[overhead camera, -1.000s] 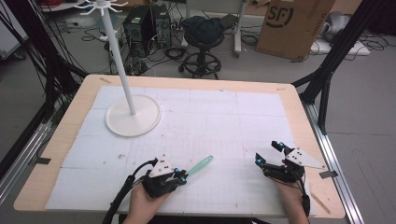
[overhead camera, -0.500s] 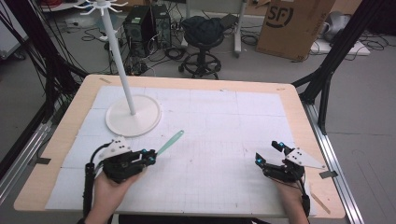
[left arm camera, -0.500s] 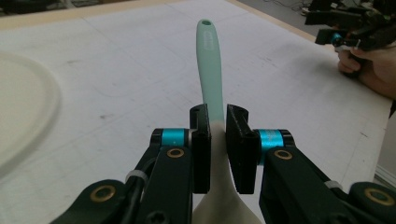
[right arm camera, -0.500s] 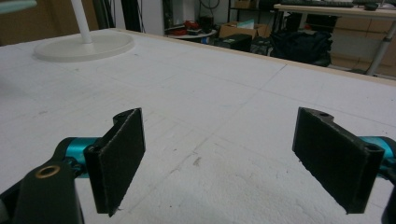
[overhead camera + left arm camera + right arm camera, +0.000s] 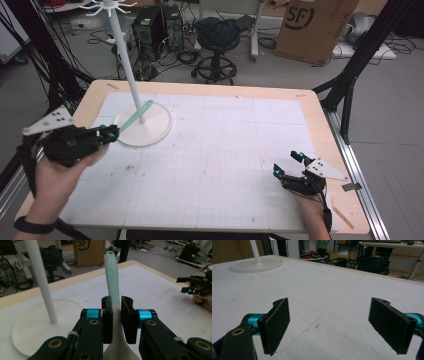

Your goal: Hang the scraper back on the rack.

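Behind the table, cardboard box (image 5: 316, 27) marked "SF", left claw (image 5: 111, 133) clamping mint spatula (image 5: 136, 115), right claw (image 5: 287, 164) spread wide, empty

Spoon (image 5: 111, 277): pale mint handle, smooth matt, looks like silicone or plastic. Stand (image 5: 143, 125): white base and pole, smooth plastic look, slight sheen. Table (image 5: 210, 89): light wood rim, top covered by matt white gridded sheet, scuffed. Right gripper (image 5: 329, 325) jaws: black, matt, rough-textured faces; anodised blue metal collars.
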Motion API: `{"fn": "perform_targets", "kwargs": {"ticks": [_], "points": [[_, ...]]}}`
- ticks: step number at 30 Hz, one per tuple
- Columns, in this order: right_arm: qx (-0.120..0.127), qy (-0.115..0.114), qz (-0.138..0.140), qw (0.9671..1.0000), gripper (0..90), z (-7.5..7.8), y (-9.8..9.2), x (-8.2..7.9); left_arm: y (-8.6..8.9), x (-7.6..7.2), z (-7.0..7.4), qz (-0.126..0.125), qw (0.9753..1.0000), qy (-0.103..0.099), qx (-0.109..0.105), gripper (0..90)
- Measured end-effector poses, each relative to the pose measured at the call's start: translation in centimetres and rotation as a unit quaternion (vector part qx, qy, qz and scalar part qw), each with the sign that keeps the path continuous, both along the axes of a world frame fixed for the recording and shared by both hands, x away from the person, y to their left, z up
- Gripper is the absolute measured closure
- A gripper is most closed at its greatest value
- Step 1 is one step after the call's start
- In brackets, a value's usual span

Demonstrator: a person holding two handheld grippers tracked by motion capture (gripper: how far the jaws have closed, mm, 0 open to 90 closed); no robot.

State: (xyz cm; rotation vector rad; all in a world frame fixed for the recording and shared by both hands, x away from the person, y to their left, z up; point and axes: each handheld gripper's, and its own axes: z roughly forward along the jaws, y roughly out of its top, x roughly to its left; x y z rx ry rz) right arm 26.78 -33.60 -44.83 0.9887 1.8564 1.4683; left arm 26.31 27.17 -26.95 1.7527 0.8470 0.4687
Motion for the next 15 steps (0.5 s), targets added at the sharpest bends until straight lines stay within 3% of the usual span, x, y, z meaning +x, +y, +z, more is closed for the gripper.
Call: {"fn": "perform_targets", "kwargs": {"ticks": [7, 15], "points": [[0.000, -0.001, 0.000, 1.0000, 16.6, 0.0, 0.0, 0.1, 2.8, 0.5, 4.7, 0.009, 0.9997, -0.023, 0.002, 80.6], [0.000, -0.001, 0.001, 1.0000, 16.7, 0.0, 0.0, 0.1, 4.8, 1.3, 8.2, 0.005, 0.9993, -0.036, -0.007, 80.6]]}}
